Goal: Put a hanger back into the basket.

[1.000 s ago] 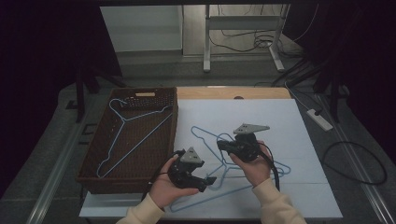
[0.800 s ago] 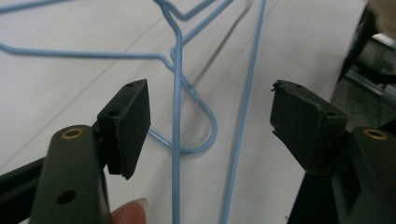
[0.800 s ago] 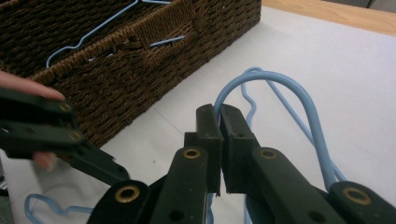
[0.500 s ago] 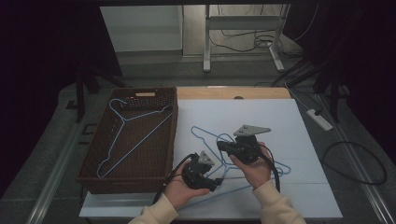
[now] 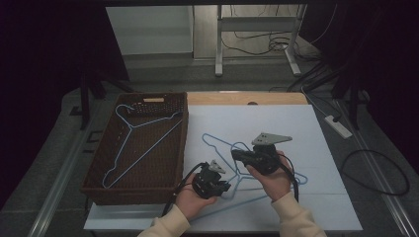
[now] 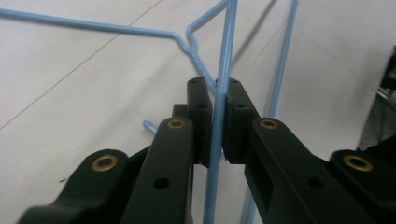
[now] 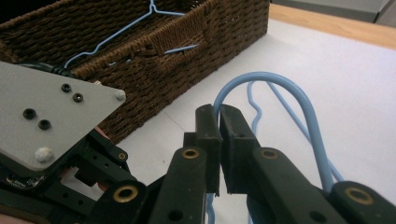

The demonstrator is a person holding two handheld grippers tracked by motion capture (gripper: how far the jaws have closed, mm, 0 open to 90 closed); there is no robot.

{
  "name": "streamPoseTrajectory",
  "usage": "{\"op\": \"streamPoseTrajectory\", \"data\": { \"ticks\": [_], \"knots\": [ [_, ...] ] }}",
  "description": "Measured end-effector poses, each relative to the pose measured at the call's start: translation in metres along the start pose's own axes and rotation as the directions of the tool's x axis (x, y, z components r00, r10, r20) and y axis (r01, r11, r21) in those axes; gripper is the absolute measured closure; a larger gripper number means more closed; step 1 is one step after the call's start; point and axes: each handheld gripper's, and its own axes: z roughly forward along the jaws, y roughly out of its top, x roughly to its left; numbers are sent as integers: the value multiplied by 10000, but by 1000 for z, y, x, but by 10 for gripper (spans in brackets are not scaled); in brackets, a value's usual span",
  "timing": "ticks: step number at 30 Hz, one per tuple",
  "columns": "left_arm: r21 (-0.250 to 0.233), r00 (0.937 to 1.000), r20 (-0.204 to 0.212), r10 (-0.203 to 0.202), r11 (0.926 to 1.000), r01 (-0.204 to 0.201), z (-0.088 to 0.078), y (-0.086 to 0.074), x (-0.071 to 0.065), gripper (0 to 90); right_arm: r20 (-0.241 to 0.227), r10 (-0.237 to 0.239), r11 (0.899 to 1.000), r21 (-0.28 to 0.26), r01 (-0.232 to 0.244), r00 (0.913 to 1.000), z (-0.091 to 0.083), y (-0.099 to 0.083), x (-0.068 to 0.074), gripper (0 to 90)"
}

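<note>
Two grippers clamp one blue wire hanger (image 5: 232, 163) near the tabletop's (image 5: 316, 133) front edge: left gripper (image 6: 217, 100), jaws just closed, on a straight wire; right gripper (image 7: 219, 116) on the hook. Light, springy, probably slippery.

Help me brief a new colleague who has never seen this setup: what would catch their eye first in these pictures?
Most striking are the two hand-held grippers at the near middle of the white table, both clamped on one blue wire hanger: the left gripper, whose jaws have just been closing, pinches a straight wire, and the right gripper grips the hook. To the left sits a dark wicker basket with another blue hanger lying inside.
</note>
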Motion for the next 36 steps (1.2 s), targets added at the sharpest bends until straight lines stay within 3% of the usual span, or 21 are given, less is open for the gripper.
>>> {"op": "streamPoseTrajectory", "data": {
  "ticks": [3,8,10,11,13,17,19,21,23,29,36],
  "knots": [
    [-247,9994,256,-231,9994,238,-2,-1,1,852,17,-267,9989,-384,268,9996,-8,-2,1,701],
    [-499,9975,700,-102,9987,138,-7,-2,-2,858,234,-230,9917,-1262,257,9995,-36,-13,-1,517],
    [-597,9969,774,-115,9981,161,-8,-2,-3,858,287,-197,9900,-1391,235,9994,-42,-17,-2,505],
    [-717,9959,896,-88,9973,152,-12,-2,-5,858,504,-88,9859,-1662,170,9987,-58,-30,-6,477],
    [-846,9950,993,-74,9963,159,-16,-1,-7,858,578,-28,9844,-1757,130,9983,-62,-34,-7,471],
    [-1072,9940,1089,86,9942,31,-25,1,-14,859,1040,338,9766,-2146,-107,9940,-87,-60,-17,419],
    [-1136,9932,1159,152,9935,-19,-28,2,-17,859,1027,580,9726,-2299,-330,9930,-95,-67,-20,407],
    [-1221,9928,1169,244,9925,-100,-32,2,-20,859,1198,536,9717,-2348,-241,9913,-103,-74,-24,395],
    [-1293,9923,1214,263,9916,-104,-35,3,-21,859,1416,428,9752,-2212,-105,9890,-107,-79,-28,382],
    [-1586,9904,1350,303,9873,-86,-47,6,-21,859,1736,710,9728,-2296,-298,9822,-115,-87,-43,369],
    [-2382,9939,1105,-50,9707,313,-76,8,-12,859,1795,730,9742,-2235,-316,9811,-118,-91,-51,359]
  ]
}}
